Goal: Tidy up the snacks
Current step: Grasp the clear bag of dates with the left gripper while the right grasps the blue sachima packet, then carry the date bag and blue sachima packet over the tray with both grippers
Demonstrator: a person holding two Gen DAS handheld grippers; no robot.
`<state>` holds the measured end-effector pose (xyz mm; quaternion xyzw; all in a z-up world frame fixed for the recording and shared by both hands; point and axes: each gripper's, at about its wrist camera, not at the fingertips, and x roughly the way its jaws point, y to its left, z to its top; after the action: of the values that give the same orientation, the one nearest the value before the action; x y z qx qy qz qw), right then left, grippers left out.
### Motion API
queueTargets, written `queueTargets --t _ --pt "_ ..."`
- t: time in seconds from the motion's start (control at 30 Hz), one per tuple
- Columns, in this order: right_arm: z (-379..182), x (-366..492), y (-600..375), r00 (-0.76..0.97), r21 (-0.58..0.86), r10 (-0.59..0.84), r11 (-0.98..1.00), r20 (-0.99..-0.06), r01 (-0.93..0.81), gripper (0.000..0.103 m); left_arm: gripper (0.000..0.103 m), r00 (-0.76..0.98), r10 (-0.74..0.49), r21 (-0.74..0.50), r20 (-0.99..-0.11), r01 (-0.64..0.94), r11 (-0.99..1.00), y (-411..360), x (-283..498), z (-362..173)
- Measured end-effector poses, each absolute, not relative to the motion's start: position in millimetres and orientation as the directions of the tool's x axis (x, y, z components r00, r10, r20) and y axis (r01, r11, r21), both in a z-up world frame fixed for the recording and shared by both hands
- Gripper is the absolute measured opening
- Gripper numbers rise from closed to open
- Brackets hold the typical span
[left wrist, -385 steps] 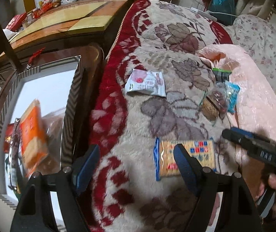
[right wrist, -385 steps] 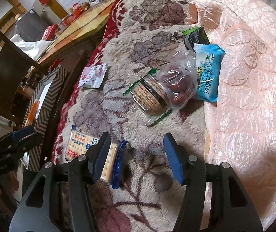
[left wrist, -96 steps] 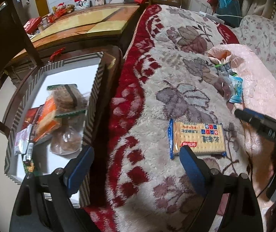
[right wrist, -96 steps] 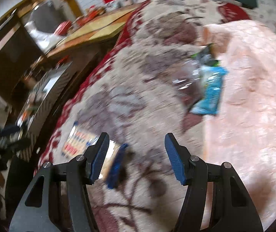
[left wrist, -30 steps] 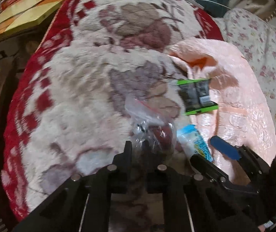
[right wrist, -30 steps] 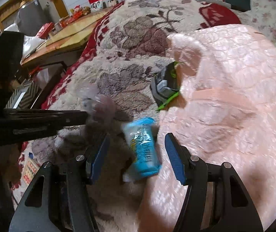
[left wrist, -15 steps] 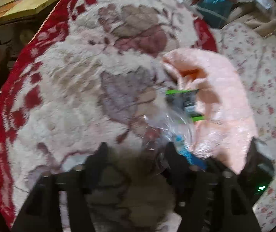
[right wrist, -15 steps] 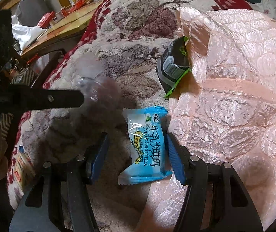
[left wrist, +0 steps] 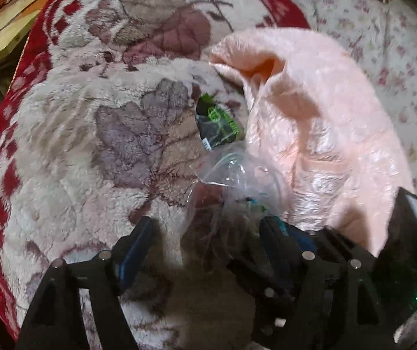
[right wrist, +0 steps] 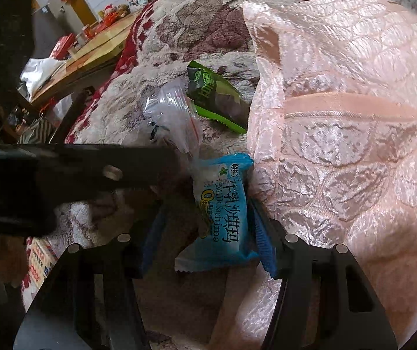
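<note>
Two hand-held grippers work side by side over snack packets lying on a plush floral blanket (left wrist: 77, 134).

The left gripper (left wrist: 205, 233) points steeply down with its jaws opening; a clear plastic bag (left wrist: 231, 180) holding dark red snacks sits between the blue pads, which do not press on it. The right gripper (right wrist: 208, 233) stands spread, and a light blue snack packet (right wrist: 223, 213) lies lengthwise between its pads; the right pad sits just beside the packet's edge, the left one apart from it. A green and black packet (right wrist: 217, 99) lies just beyond the clear bag, beside a folded pink quilt (right wrist: 339, 116). A yellow cracker pack (right wrist: 40, 258) shows at the right-wrist view's lower left, and a wooden table (right wrist: 97, 43) stands far behind.
</note>
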<state>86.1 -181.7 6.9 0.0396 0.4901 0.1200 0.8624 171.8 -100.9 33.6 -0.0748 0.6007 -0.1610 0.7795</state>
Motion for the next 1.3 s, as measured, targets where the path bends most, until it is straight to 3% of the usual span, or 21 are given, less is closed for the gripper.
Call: queueTargets --t 0.07,0.1,0.13,0.17,0.2,0.23,0.57,1.3 --pt "6.2 84.8 -180.5 0.497 0.179 0.239 0.97 -0.834 -0.166 0.057 0.074 0.231 -0.307 -0.272 -0.923 0.172 0.947 -106.5 174.8 29.5" --pt "6.2 82.6 -181.0 0.499 0.17 0.233 0.971 -0.834 -0.168 0.056 0.067 0.246 -0.288 -0.25 -0.926 0.174 0.953 -108.1 176.0 29.1" --pt "6.2 82.7 -180.3 0.503 0.161 0.225 0.973 -0.835 -0.168 0.053 0.052 0.255 -0.271 -0.232 -0.928 0.174 0.957 -109.0 177.3 28.8" --pt "6.2 81.9 -180.3 0.509 0.141 0.206 0.976 -0.836 -0.163 0.044 0.042 0.266 -0.26 -0.219 -0.928 0.174 0.96 -108.2 178.2 29.1" --pt "6.4 82.0 -181.0 0.514 0.134 0.198 0.978 -0.835 -0.159 0.033 0.039 0.268 -0.266 -0.226 -0.926 0.173 0.959 -105.9 179.2 29.2" --pt "6.6 84.3 -182.2 0.515 0.14 0.203 0.977 -0.833 -0.158 0.029 0.038 0.265 -0.283 -0.246 -0.922 0.164 0.955 -101.5 179.3 28.7" --pt "34.4 64.5 -165.1 0.536 0.184 0.287 0.954 -0.794 -0.238 0.028 0.034 0.354 -0.246 -0.239 -0.902 0.064 0.969 -36.5 132.4 58.4" --pt "65.8 -0.6 -65.7 0.506 0.198 0.37 0.911 -0.779 -0.361 0.028 0.034 0.518 -0.042 -0.1 -0.854 -0.085 0.991 57.8 2.4 113.4"
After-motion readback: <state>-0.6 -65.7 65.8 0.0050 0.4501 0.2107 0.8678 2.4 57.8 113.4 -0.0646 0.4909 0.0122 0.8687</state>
